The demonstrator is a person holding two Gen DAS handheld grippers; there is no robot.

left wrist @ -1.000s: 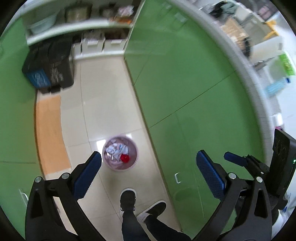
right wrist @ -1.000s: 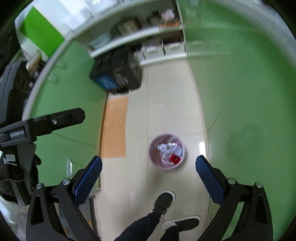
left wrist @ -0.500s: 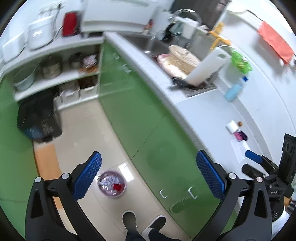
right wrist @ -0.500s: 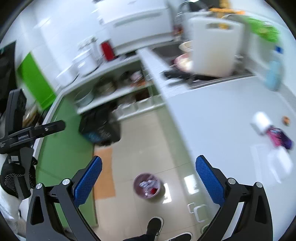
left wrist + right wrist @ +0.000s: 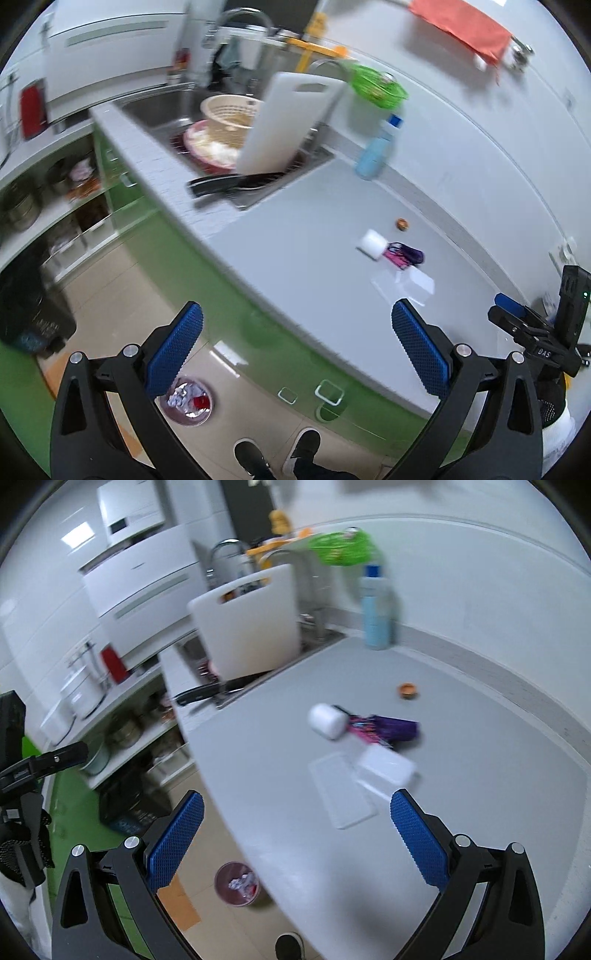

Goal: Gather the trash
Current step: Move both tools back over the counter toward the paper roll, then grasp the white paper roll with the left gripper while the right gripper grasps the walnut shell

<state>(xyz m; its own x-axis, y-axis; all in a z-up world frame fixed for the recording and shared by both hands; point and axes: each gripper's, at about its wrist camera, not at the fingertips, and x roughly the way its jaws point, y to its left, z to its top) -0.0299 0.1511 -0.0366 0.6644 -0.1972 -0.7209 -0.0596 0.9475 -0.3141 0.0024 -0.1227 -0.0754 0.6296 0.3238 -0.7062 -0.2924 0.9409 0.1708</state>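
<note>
Both grippers empty, jaws wide — trash on the counter [image 5: 480, 794].
Right gripper [image 5: 297, 836]: go for purple wrapper [image 5: 391, 729] mid-counter; left gripper [image 5: 295, 341] stays clear.

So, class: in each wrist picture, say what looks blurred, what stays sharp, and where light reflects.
Left wrist view: the cutting board and blue bottle are smeared by motion, the left gripper stays sharp, and glare sits on the floor. Right wrist view: the bottle and clear box are blurred, the right gripper crisp.
</note>
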